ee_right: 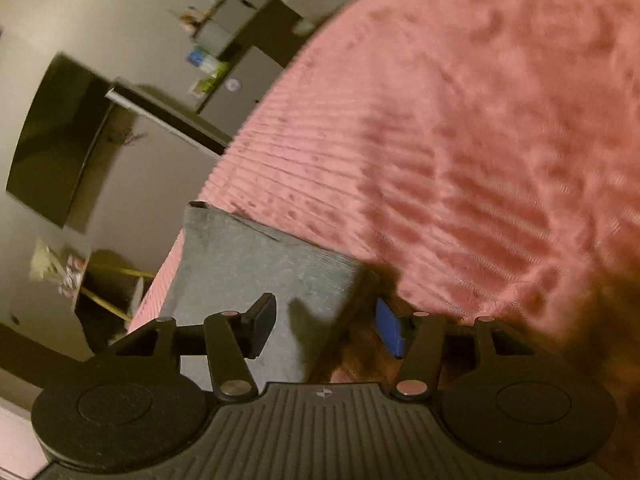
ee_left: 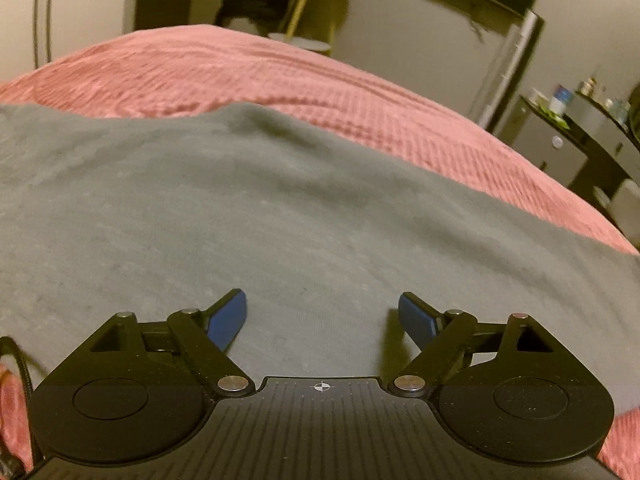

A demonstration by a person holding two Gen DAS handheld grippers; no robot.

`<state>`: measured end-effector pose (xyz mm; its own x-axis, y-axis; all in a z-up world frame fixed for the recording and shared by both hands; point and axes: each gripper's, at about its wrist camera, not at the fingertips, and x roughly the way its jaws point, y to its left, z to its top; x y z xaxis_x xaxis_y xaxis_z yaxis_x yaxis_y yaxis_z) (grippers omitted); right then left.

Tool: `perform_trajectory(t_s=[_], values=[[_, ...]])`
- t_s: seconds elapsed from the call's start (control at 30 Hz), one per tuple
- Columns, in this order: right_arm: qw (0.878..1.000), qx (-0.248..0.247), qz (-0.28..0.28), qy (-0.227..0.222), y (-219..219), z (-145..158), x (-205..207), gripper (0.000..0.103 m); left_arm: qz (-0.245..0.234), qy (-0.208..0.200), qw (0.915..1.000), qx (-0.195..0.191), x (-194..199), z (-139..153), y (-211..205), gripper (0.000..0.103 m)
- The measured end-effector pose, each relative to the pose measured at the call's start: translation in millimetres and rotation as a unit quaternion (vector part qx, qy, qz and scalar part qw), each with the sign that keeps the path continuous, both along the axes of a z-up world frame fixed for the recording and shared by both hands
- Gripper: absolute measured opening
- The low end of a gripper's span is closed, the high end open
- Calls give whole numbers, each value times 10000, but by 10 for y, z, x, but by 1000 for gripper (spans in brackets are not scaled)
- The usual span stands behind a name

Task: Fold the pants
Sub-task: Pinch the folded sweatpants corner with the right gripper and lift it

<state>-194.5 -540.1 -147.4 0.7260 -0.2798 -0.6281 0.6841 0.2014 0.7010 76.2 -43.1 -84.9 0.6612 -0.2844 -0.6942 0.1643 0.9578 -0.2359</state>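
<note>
Blue-padded fingers [ee_left: 229,319] of the left gripper [ee_left: 322,316] stand spread wide at the bottom of the frame, nothing between them, hovering over the grey pants [ee_left: 260,216], which fill the middle of the left wrist view and lie flat on a pink bedspread [ee_left: 280,72]. Wide jaws over flat cloth suggest a hand readying for its next grab rather than holding a fold.

Across the bed, the right gripper [ee_right: 326,326] shows 2 fingers parted about halfway and gripping nothing. One finger hangs over the cloth, the other over the bedspread, so the jaws straddle the side edge of the pants [ee_right: 256,264], seen in the lower left of that tilted, blurred frame as a narrow grey strip ending in a square corner (whether hem or waistband cannot be told).

That neat strip with straight edges suggests at least 1 fold is already made. A dresser [ee_right: 236,76] crowded with small items sits upper left, well apart from the work. The next pinch probably wants an end of the strip, both layers caught together.
</note>
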Motion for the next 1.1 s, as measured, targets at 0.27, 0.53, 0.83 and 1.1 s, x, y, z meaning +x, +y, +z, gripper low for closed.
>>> perform_trajectory(t_s=[0.27,0.53,0.83,1.1], values=[[9979,-351,183,-511,-70,48,-19,27,-73,-1,9995,-292,-103,52,-44,88],[9992,-70,206,-341,-220,35,112,17,-202,59,9995,-218,-145,38,-135,90],[9606,-2304,1547,-150,401,1250,931,14,-45,73,9990,-438,-195,137,-32,90],[8026,-3610,4743,-253,2288,1372,1779,15,33,-105,9979,-637,-261,252,115,93]])
